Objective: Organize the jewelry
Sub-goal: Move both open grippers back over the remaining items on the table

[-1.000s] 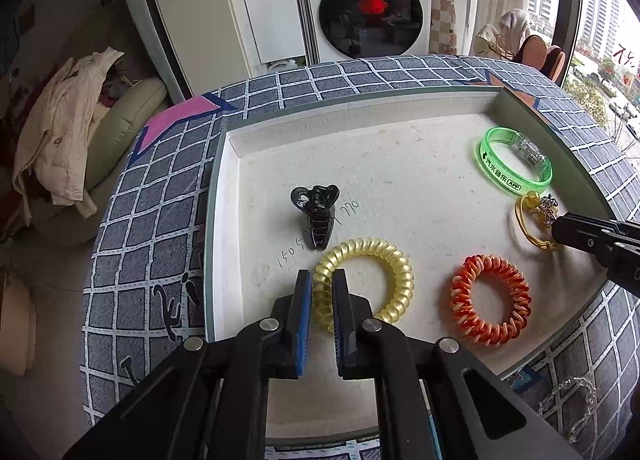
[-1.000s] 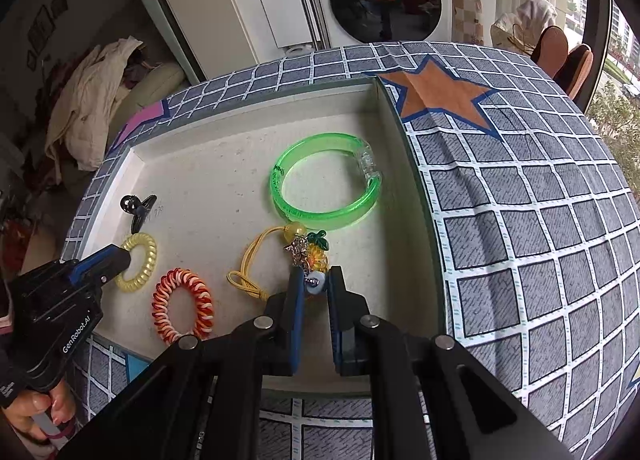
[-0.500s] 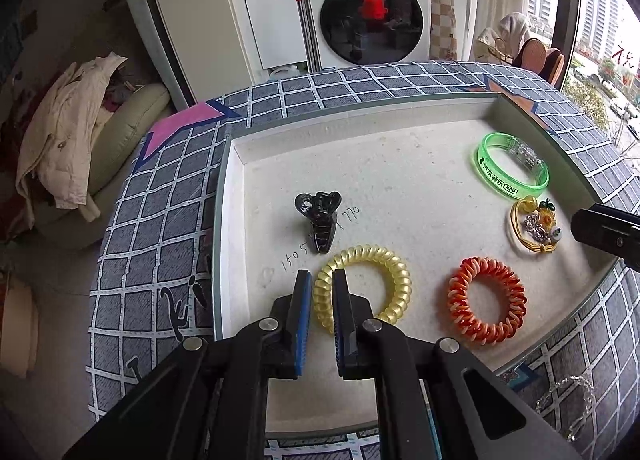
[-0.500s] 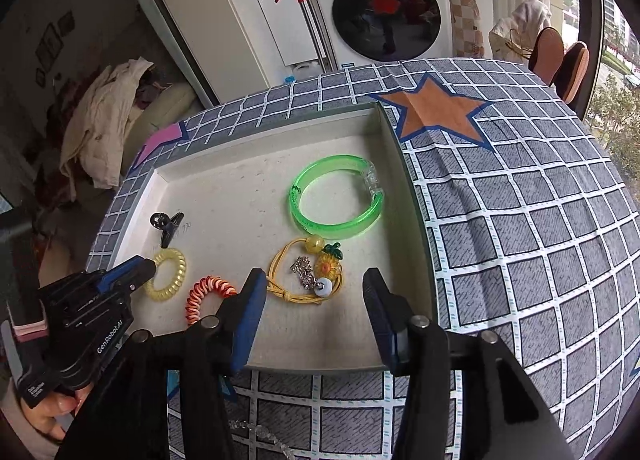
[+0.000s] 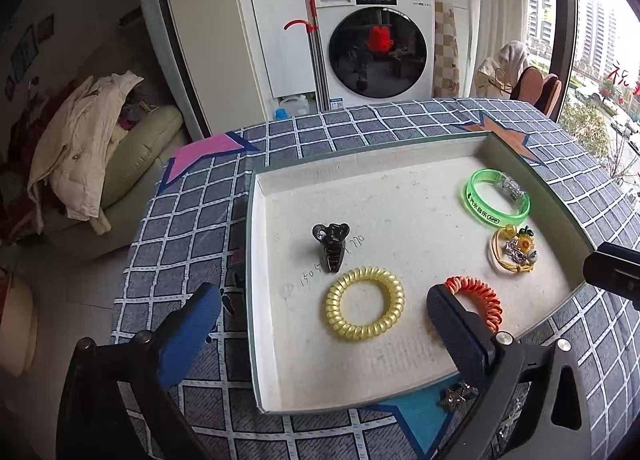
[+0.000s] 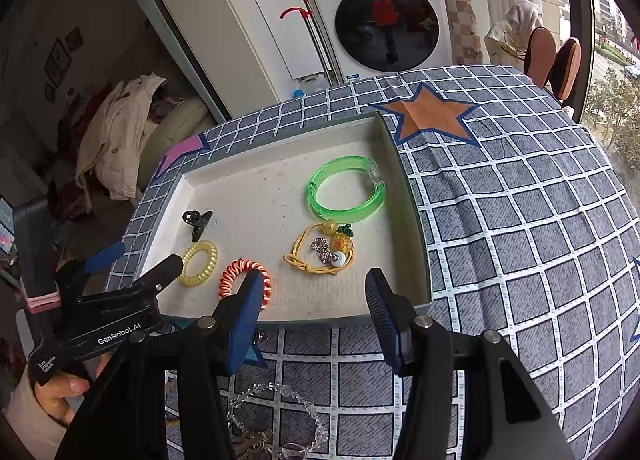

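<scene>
Both grippers have pulled back and spread wide. The left gripper stands empty, the yellow coiled hair tie lying between its fingers in the shallow white tray. Ahead of the equally open right gripper rests the yellow cord charm bracelet.

Desk w/ grid-pattern cloth, star prints. On it: shallow tray; clear bead bracelet and small star charm near front edge.
</scene>
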Demonstrator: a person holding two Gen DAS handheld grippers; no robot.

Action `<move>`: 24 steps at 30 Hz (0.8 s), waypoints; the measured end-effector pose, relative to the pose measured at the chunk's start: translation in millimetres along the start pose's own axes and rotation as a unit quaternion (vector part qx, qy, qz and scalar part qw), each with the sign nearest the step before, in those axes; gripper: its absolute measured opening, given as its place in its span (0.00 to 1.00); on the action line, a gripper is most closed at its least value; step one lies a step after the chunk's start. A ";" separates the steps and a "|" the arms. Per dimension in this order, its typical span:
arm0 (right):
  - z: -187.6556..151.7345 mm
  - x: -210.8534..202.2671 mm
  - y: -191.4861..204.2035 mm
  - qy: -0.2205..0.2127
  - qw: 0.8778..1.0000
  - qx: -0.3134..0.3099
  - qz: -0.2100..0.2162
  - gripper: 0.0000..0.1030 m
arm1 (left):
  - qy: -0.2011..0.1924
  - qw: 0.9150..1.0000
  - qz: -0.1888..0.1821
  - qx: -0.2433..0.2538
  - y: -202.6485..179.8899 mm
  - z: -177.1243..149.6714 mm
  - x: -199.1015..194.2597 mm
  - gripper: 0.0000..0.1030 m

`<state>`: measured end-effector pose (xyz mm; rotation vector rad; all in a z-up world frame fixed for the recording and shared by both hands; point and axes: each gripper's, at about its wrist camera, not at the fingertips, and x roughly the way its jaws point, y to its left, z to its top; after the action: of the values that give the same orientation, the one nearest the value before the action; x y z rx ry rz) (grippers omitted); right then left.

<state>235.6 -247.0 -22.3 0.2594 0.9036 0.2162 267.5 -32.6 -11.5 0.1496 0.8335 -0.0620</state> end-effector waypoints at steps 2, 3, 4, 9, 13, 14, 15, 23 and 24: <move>-3.5 -6.1 1.4 -0.003 1.000 0.000 0.005 0.62 | -0.006 1.000 -0.001 0.001 0.9 -2.1 -9.7 1.00; -5.1 -8.5 2.3 -0.003 1.000 0.001 0.006 0.64 | -0.010 1.000 0.003 0.000 1.4 -4.4 -14.8 1.00; -6.8 -11.1 3.0 -0.004 1.000 0.002 0.008 0.66 | -0.013 1.000 0.004 0.001 1.5 -6.9 -20.1 1.00; -19.6 -24.5 6.8 -0.011 1.000 0.004 0.017 0.79 | -0.017 1.000 -0.003 0.004 5.4 -21.8 -41.1 1.00; -31.6 -35.3 11.1 -0.021 1.000 -0.003 0.016 0.88 | -0.016 1.000 -0.019 -0.001 9.2 -37.2 -55.4 1.00; -34.4 -38.7 11.2 -0.024 1.000 -0.004 0.017 0.89 | -0.017 1.000 -0.019 -0.002 10.0 -41.6 -59.2 1.00; -37.1 -41.7 11.5 -0.027 0.999 -0.003 0.019 0.89 | -0.018 1.000 -0.019 -0.002 10.1 -45.7 -62.6 1.00; -54.3 -59.2 10.0 -0.033 0.999 0.008 0.036 0.89 | -0.010 0.999 -0.025 -0.017 12.6 -80.7 -82.1 1.00; -56.7 -61.4 10.1 -0.034 0.999 0.008 0.037 0.89 | -0.008 0.999 -0.026 -0.022 13.3 -84.7 -83.5 1.00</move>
<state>152.8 -247.9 -7.1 0.3126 0.8286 0.2670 150.9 -6.6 -4.4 0.0857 0.8226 -0.0937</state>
